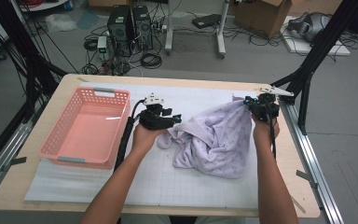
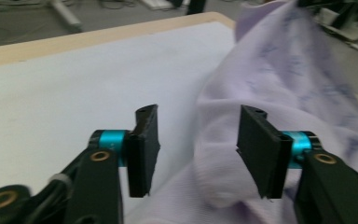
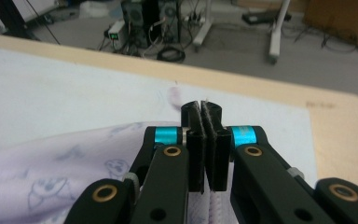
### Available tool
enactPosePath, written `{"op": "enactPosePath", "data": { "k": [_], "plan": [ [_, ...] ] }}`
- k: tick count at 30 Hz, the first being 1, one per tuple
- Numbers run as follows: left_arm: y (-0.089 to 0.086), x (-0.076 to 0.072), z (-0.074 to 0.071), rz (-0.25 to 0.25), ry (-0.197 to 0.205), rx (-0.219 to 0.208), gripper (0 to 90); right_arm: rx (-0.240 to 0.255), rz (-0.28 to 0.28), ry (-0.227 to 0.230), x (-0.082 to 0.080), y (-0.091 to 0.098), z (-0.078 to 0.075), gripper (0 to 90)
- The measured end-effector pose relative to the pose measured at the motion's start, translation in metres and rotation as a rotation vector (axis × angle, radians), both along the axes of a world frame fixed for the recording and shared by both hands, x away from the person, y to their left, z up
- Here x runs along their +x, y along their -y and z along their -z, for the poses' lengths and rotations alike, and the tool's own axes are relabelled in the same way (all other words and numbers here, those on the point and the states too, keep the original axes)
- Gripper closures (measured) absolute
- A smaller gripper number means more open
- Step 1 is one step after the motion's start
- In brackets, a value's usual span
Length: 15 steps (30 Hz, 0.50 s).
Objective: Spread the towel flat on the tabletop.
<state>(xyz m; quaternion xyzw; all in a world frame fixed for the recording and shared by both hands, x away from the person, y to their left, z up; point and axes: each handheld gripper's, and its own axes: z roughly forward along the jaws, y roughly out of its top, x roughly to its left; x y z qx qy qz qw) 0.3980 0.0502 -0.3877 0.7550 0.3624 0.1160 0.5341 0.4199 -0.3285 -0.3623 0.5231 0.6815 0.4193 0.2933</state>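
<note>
**Lilac cloth pinched at one corner, other gripper gaping beside it**

The right gripper (image 1: 253,103) has its jaws clamped together on the far right corner of the lilac cloth (image 1: 216,140), holding that corner up off the bench (image 1: 37,186). In the right gripper view the two black pads meet on a thin edge of fabric, and the printed cloth (image 3: 51,182) drapes away below and to the left of the right gripper (image 3: 204,149). From that raised corner the cloth falls in a slope toward the middle of the white gridded mat (image 1: 168,182), where the rest lies in a crumpled heap.

The left gripper (image 1: 176,120) sits just beside the left edge of the heap, its tips pointing toward the cloth. The left gripper view shows the left gripper (image 2: 198,149) with its jaws standing well apart, not pressing on anything; a rounded fold of the cloth (image 2: 279,79) bulges into the gap between them, closer to the right-hand pad. Whether the fabric brushes that pad cannot be told, as the picture is blurred.

A pink basket (image 1: 86,128) stands at the left of the mat, well apart from the cloth.

The underside of the heap and its near folds are hidden by the cloth's own bunching. The print on the fabric is too faint from above to make out. The held corner itself is covered by the pads.
</note>
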Motion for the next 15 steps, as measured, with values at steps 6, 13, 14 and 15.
{"op": "enactPosePath", "data": {
  "k": [6,13,14,15],
  "plan": [
    [0.016,-0.017,0.009,0.147,0.014,0.039,42.2,0.029,-0.033,-0.027,-0.017,0.012,0.012,63.9],
    [0.039,-0.021,0.033,0.191,-0.029,0.125,38.1,0.039,-0.192,-0.059,-0.077,0.008,0.029,48.7],
    [0.042,-0.021,0.036,0.181,-0.026,0.152,38.3,0.040,-0.211,-0.071,-0.083,0.006,0.033,46.5],
    [0.042,-0.021,0.036,0.181,-0.026,0.152,40.2,0.039,-0.233,-0.080,-0.089,0.003,0.038,45.3]
  ]
}}
